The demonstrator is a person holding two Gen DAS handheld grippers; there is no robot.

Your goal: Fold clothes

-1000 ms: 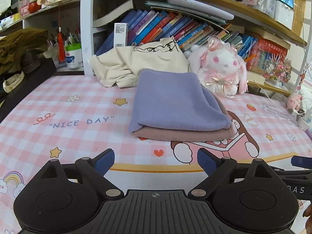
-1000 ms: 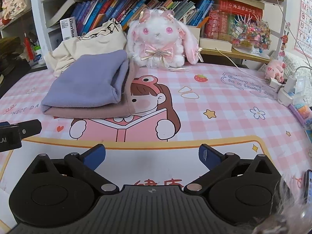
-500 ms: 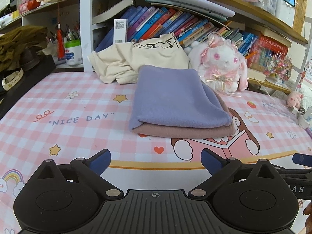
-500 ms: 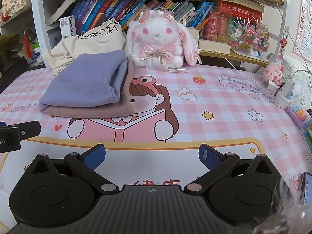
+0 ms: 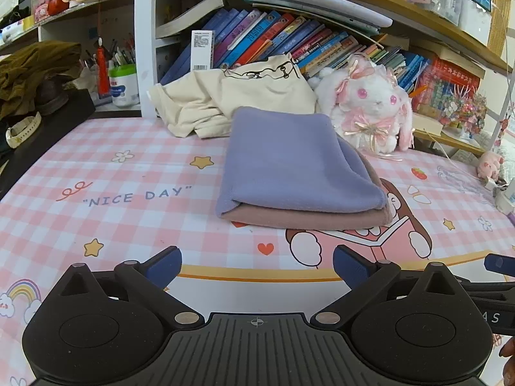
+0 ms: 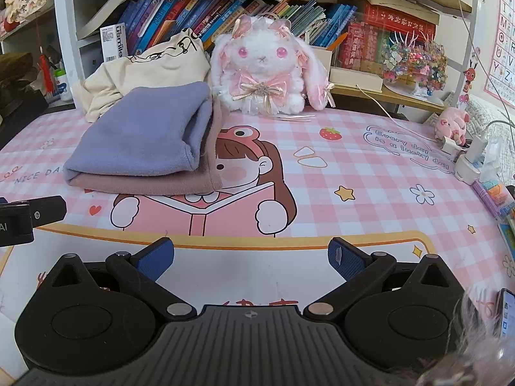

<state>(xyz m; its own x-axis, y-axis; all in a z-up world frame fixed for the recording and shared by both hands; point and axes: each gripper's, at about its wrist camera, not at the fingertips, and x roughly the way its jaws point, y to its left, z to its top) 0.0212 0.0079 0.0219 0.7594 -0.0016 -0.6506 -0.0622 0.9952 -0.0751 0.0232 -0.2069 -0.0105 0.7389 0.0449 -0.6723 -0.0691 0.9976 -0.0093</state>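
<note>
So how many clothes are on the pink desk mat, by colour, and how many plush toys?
Purple folded cloth: 1
Dusty-pink folded cloth under it: 1
Cream garment, unfolded, behind the stack: 1
Plush toys: 2, a white rabbit and a small pink one
Total: 5

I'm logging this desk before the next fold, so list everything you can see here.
Folded purple garment: one, lavender, on top of the pink one, mid-mat.
Folded pink garment: one, dusty pink, underneath it.
Cream garment: one, unfolded, heaped behind the stack against the books.
Plush rabbit: one, white and pink, seated at the back of the mat.
Desk mat: one, pink check, cartoon girl print.
Books: many, mixed colours, on the shelf behind.
Pen tub: one, white and green, back left.
Pig toy: one, pink, far right.
Left gripper: one, black with blue pads, jaws open, empty.
Right gripper: one, same colours, jaws open, empty.
</note>
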